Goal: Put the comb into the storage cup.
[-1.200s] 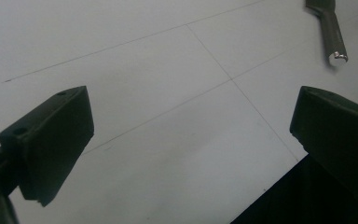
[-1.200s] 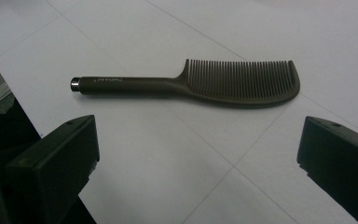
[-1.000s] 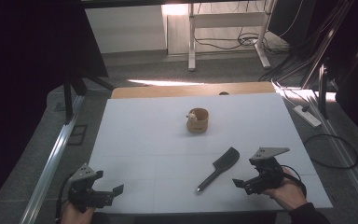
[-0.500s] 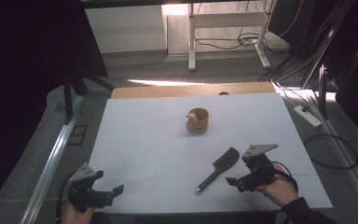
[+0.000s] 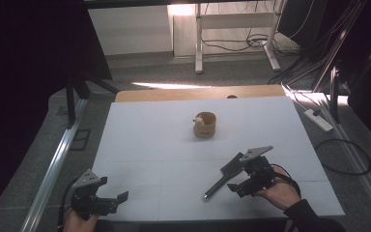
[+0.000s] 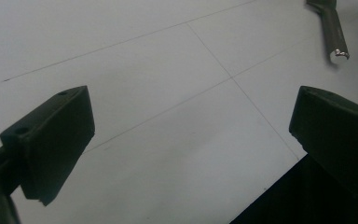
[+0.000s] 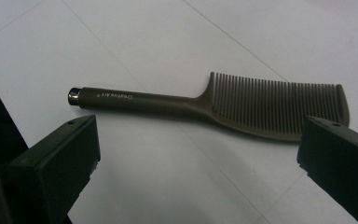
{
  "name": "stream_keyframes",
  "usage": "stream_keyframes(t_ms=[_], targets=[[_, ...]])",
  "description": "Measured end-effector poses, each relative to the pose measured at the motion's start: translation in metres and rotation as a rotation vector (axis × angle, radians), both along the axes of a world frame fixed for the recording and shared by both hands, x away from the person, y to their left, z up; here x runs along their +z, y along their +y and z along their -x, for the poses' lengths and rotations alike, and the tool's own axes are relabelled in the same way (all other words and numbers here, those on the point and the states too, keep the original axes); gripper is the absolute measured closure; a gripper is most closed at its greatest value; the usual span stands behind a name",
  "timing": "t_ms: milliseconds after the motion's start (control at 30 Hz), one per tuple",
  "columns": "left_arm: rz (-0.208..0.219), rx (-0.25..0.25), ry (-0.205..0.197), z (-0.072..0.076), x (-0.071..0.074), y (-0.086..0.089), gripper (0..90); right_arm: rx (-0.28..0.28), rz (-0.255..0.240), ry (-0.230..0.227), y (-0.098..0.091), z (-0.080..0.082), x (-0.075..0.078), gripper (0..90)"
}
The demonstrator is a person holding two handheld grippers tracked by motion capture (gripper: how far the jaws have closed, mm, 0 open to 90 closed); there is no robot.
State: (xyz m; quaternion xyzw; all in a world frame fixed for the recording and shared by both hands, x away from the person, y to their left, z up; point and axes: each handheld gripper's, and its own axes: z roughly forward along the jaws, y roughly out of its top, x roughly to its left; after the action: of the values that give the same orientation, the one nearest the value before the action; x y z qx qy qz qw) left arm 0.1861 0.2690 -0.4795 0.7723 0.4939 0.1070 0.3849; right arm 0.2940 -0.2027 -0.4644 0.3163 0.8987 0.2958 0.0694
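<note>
The white table (image 5: 174, 145) carries everything, and the comb (image 5: 224, 174) serves as the landmark: it lies flat on the near right part of the sheet, dark brown, its toothed head pointing away from the person and its metal-capped handle end toward the near edge. Well beyond the comb, toward the table's middle, stands a small round wooden cup (image 5: 205, 124) with something pale inside. The right tool (image 5: 241, 183) has moved in over the last second from further right and now hovers just beside the comb's handle, jaws spread wide with the comb lying between and ahead of them, untouched. That closing-in suggests a grasp is about to begin. The left tool (image 5: 113, 202) rests far from the comb at the near left corner, jaws also spread, holding nothing.
</note>
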Motion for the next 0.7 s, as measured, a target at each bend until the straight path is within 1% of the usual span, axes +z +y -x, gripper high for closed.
stream_keyframes(t_ms=[100,233,433,700], targets=[[0.004,0.0,0.0,0.0,0.0,0.0,0.9,0.011,0.017,0.008,0.007,-0.002,-0.002,0.0],[0.001,-0.004,0.002,0.0,0.0,0.0,1.0,0.022,0.027,0.016,0.013,-0.004,-0.003,0.0],[0.001,-0.003,0.002,0.0,0.0,0.0,1.0,0.039,0.057,0.014,0.023,-0.007,-0.006,0.0],[0.001,-0.005,0.003,0.0,0.0,0.0,1.0,0.049,0.07,0.011,0.035,-0.012,-0.008,0.0]])
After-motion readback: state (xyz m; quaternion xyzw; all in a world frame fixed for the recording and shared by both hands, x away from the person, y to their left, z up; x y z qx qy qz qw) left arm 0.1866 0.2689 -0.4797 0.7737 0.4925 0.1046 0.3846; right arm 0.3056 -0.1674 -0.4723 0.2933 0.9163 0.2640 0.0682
